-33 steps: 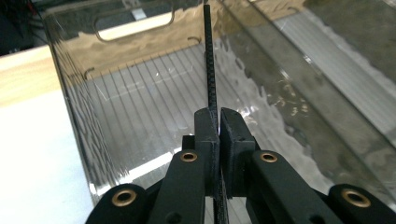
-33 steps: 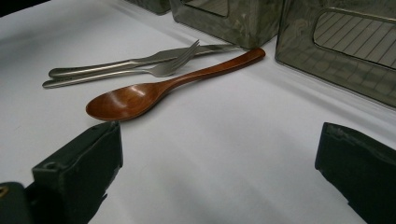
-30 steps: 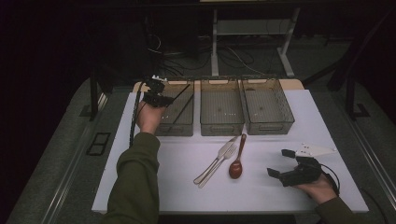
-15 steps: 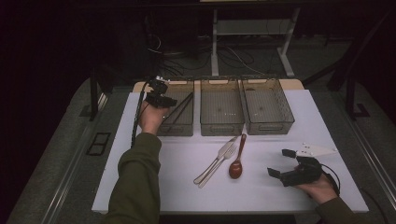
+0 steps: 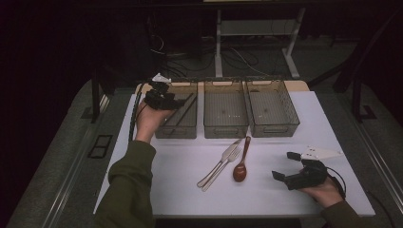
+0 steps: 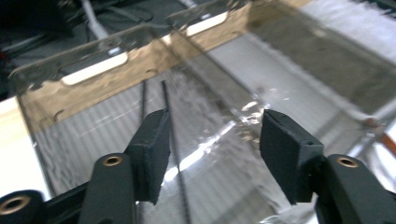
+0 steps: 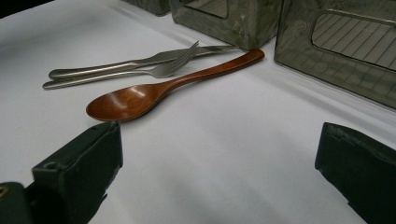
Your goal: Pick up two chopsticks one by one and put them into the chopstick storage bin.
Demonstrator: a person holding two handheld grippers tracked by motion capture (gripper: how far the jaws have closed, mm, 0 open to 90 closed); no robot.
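While your left gripper (image 5: 177,101) hovers over the left bin (image 5: 180,128) at upper left, its jaws have just been opening, empty above the black chopsticks (image 6: 173,140). Your right gripper (image 5: 285,166) rests wide open at lower right, near the wooden spoon (image 5: 240,167).

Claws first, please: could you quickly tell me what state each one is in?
Left claw: open, jaws just opening, nothing between them, above the left bin.
Right claw: open, empty, facing the wooden spoon.

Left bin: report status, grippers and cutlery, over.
Left gripper over left bin, jaws just opened, nothing between; black chopsticks lie inside. Right gripper open, near wooden spoon. Fork, knife on table; nothing blocking.
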